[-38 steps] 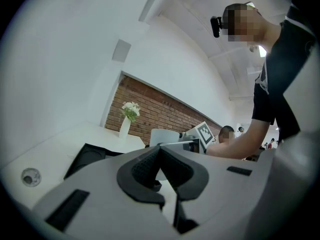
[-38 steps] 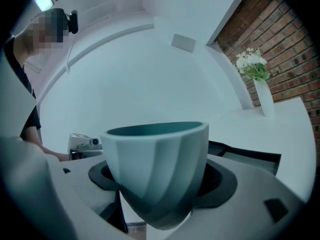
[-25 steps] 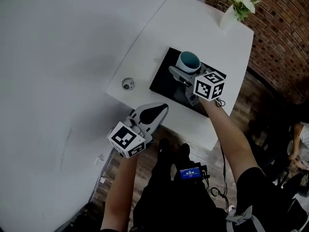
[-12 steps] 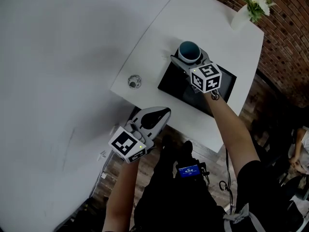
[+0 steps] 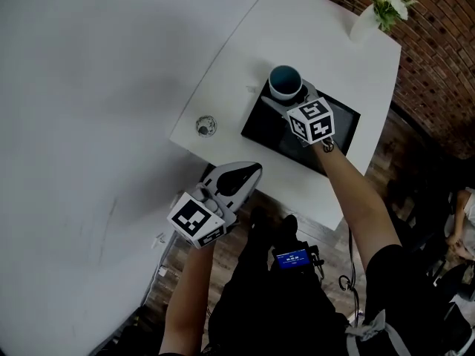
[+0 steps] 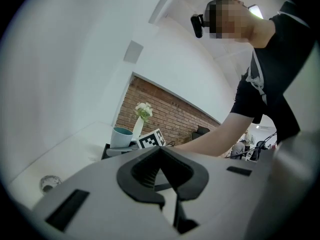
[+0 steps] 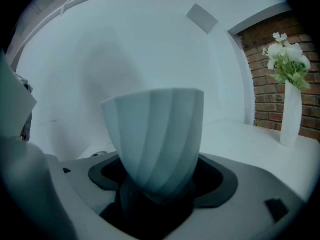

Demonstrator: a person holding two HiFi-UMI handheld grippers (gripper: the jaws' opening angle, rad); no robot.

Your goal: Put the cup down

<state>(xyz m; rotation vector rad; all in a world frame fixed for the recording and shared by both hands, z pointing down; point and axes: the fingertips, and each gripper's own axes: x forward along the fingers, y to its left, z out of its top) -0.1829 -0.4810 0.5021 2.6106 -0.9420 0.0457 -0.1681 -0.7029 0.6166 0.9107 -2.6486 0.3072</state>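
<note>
Jaws of right gripper (image 7: pixel 156 196) clamped on cup (image 7: pixel 156 134), left gripper (image 6: pixel 161 160) jaws together

Cup (image 7: pixel 157 139): fluted, smooth, faint sheen, ceramic-looking. Table (image 5: pixel 312 28): smooth matt white. Brick wall (image 5: pixel 438 58), 2 o'clock: rough. Floor (image 5: pixel 387 141): wood planks.

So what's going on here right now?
A person works two handheld grippers at a white table. The right gripper has its jaws shut on a pale blue ribbed cup, held upright at a corner of a black mat; whether it has touched down can't be told. The left gripper hangs idle by the table's near edge, jaws together, empty.
</note>
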